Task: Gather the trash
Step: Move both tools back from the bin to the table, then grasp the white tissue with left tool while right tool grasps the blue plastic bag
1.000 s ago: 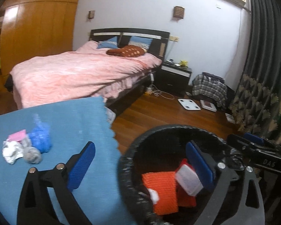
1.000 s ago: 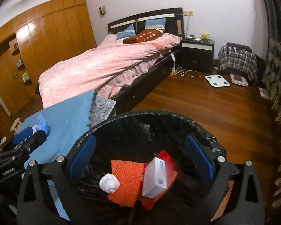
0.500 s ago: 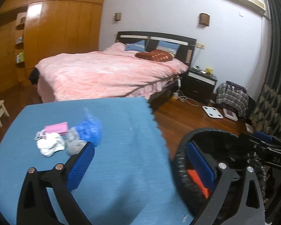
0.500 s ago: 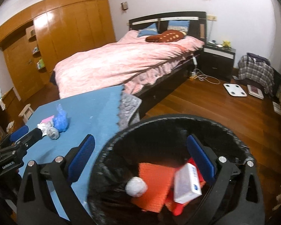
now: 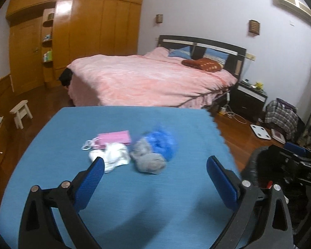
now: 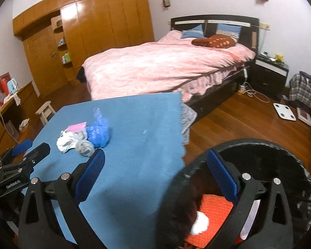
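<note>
A small pile of trash lies on the blue table (image 5: 118,207): a pink card (image 5: 116,137), a white crumpled wad (image 5: 116,157), a grey wad (image 5: 150,161) and a blue plastic bag (image 5: 162,144). The pile also shows in the right wrist view, with the blue bag (image 6: 98,131) and the grey wad (image 6: 85,147). My left gripper (image 5: 155,178) is open and empty, just short of the pile. My right gripper (image 6: 156,172) is open and empty, straddling the table's right edge and the black-lined bin (image 6: 280,155), which holds an orange net (image 6: 214,209) and a white wad (image 6: 200,224).
A bed with a pink cover (image 5: 147,78) stands behind the table. A small wooden stool (image 5: 20,112) is at the left. A nightstand (image 5: 249,101), a white scale (image 5: 260,131) and a checked bag (image 5: 282,116) are on the wooden floor at the right.
Both grippers have swung left from over the bin toward the table. The trash pile is now between and ahead of the left fingers. Both stay open.
</note>
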